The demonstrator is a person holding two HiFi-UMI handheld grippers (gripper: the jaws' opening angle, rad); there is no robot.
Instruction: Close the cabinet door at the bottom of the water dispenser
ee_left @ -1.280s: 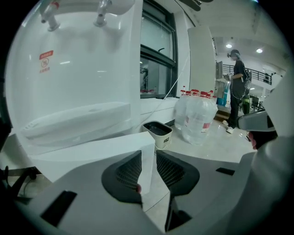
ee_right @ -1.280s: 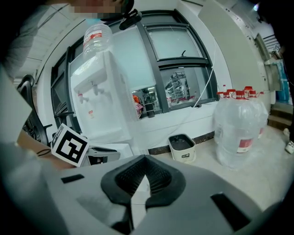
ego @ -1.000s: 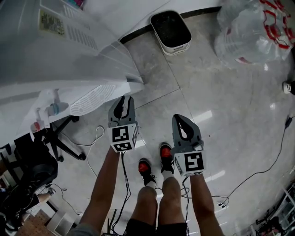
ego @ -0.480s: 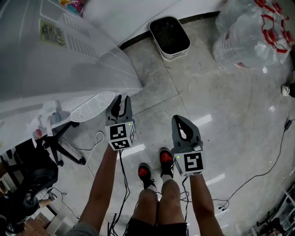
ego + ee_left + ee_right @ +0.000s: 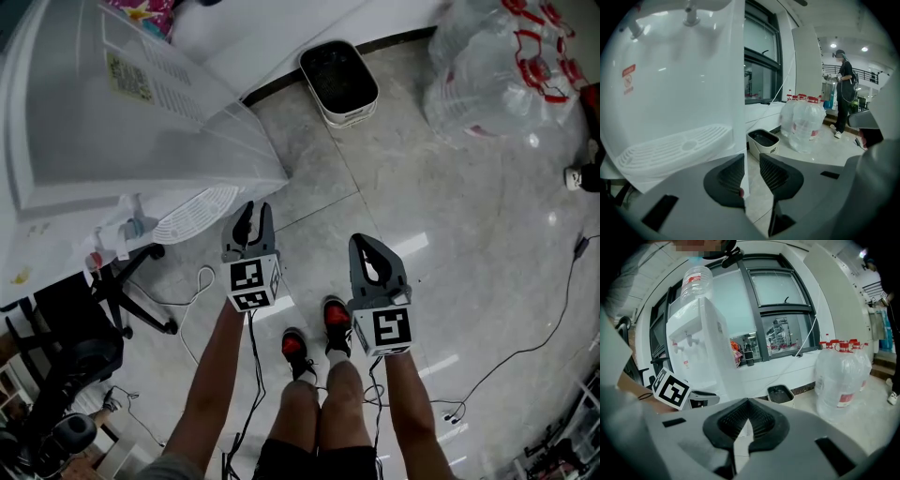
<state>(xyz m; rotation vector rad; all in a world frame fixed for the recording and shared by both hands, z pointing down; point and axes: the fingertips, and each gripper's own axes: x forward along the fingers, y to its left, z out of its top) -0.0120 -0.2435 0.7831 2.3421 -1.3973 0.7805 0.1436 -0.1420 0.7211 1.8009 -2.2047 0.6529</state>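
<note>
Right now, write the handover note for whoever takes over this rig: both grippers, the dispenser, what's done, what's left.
The left gripper: jaws partly apart, gripping nothing. The front corner of the water dispenser shows through the gap, and the gripper is near the drip tray.
The right gripper: jaws together, empty, held over the floor, clear of the dispenser.
The cabinet door at the dispenser's bottom is in no view, so whether it is closed cannot be told.
Left to do: look down at the door and, if it stands open, push it shut.
</note>
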